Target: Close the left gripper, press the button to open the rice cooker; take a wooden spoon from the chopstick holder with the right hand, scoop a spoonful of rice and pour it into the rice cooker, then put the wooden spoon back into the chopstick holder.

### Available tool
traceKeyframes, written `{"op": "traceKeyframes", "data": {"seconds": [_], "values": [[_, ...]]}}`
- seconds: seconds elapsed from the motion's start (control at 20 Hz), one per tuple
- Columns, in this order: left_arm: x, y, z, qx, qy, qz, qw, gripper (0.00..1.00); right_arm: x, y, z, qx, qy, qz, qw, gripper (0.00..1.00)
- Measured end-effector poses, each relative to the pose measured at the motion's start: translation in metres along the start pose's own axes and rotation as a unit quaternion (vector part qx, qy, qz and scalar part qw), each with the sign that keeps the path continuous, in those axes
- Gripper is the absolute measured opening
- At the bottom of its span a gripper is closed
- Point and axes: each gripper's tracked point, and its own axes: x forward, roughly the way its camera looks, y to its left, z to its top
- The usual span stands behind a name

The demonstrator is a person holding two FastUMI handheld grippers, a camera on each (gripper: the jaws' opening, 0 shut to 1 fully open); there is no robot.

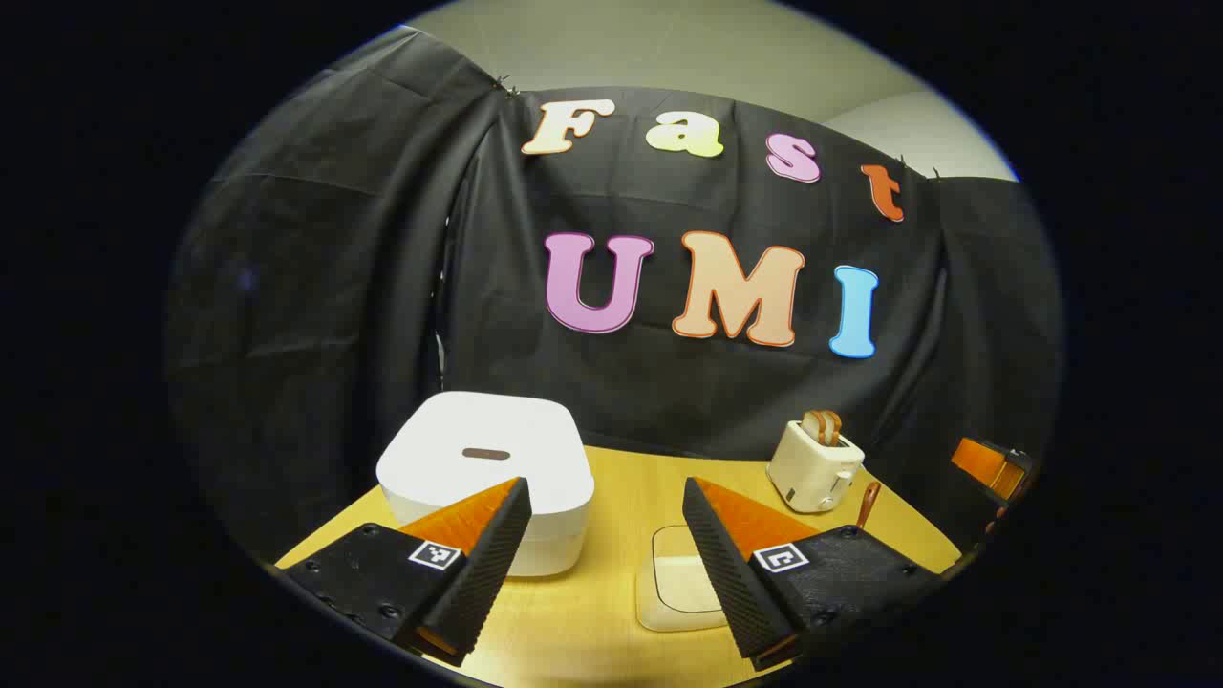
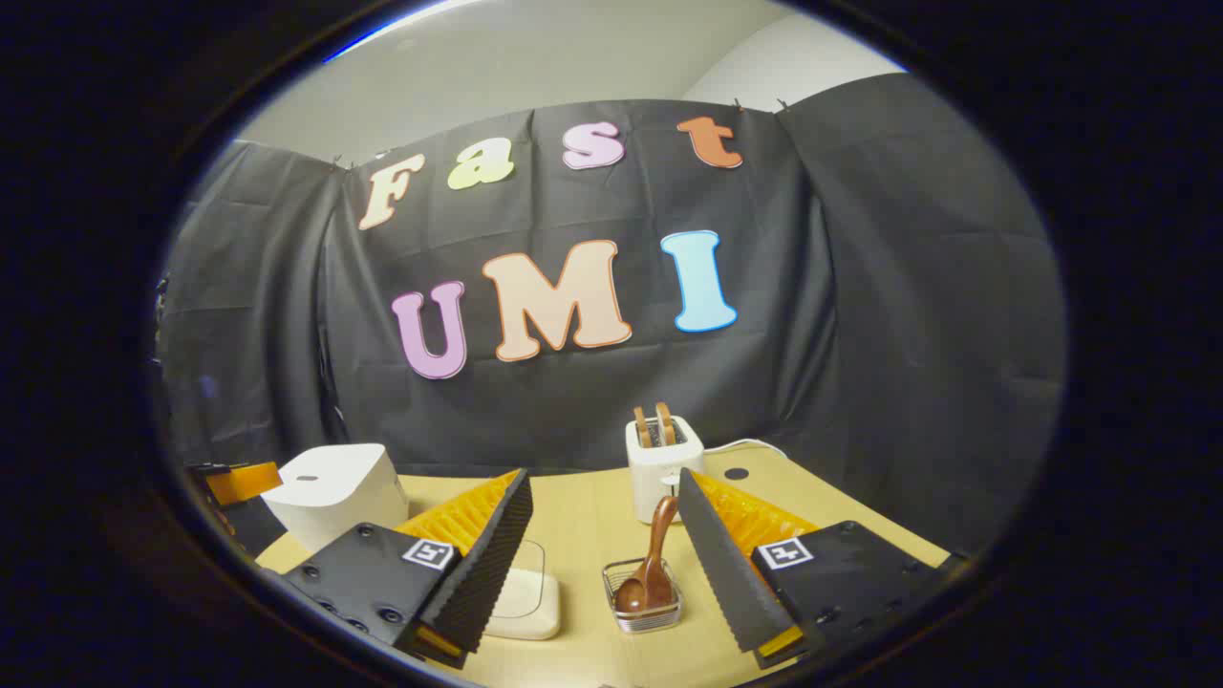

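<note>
While both grippers (image 1: 604, 497) (image 2: 604, 487) gape wide, smooth rounded rice cooker (image 1: 487, 463) lid shut, glossy wooden spoon (image 2: 652, 564) in wire holder (image 2: 643, 600).

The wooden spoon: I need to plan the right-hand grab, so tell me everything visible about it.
The wooden spoon is dark brown and glossy, apparently wood. It stands bowl-down in a small wire chopstick holder on the yellow table, its handle rising and leaning slightly right. In the right gripper view it sits in front of the white toaster, just left of the right gripper's right-hand finger. Neither finger touches it. The left gripper view shows just its handle near the toaster.
</note>
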Motion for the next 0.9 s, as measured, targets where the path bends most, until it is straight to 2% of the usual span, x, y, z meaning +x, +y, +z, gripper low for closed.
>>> {"op": "traceKeyframes", "data": {"seconds": [0.25,0.5,0.9], "values": [[0.002,0.000,0.000,-0.006,0.003,-0.004,1.000,0.95,-0.006,-0.009,0.000,-0.011,0.001,-0.009,1.000,0.95],[-0.002,0.008,-0.001,0.002,0.002,-0.002,1.000,0.95,-0.012,-0.009,-0.003,-0.042,0.001,-0.010,0.999,1.00],[-0.005,0.012,-0.001,0.006,-0.001,0.006,1.000,0.95,-0.008,0.001,-0.005,-0.051,-0.004,0.006,0.999,1.00]]}}
